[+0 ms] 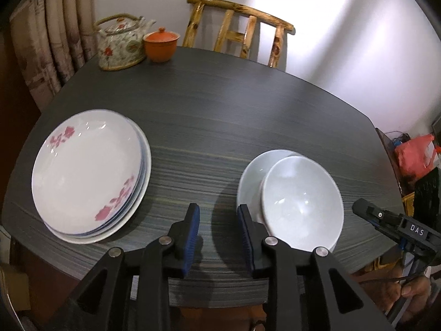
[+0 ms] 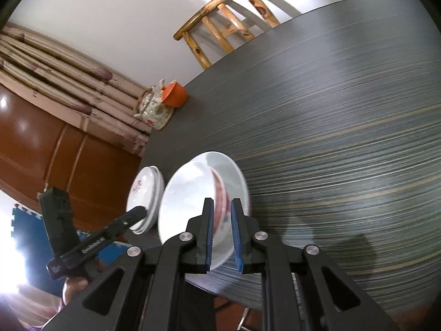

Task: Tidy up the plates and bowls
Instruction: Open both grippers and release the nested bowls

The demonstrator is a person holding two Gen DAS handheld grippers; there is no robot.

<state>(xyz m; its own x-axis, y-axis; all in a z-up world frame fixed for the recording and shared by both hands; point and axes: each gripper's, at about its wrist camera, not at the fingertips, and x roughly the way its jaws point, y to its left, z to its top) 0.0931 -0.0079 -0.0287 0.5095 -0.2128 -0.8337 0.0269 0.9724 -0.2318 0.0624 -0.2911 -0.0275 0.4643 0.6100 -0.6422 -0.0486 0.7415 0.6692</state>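
Nearest, the left gripper [image 1: 217, 231] is held low over the table [image 1: 220, 127] edge, jaws apart, nothing between them. Just right of it, two white bowls [image 1: 300, 201] are seen nested, the upper one tilted in the lower. In the right wrist view, the right gripper [image 2: 222, 231] is clamped on the upper bowl's rim [image 2: 220, 193]. To the left, the plates [image 1: 88, 173] are stacked. Far back, a teapot [image 1: 121, 44] and orange cup [image 1: 161, 45] are set before a chair [image 1: 237, 27].
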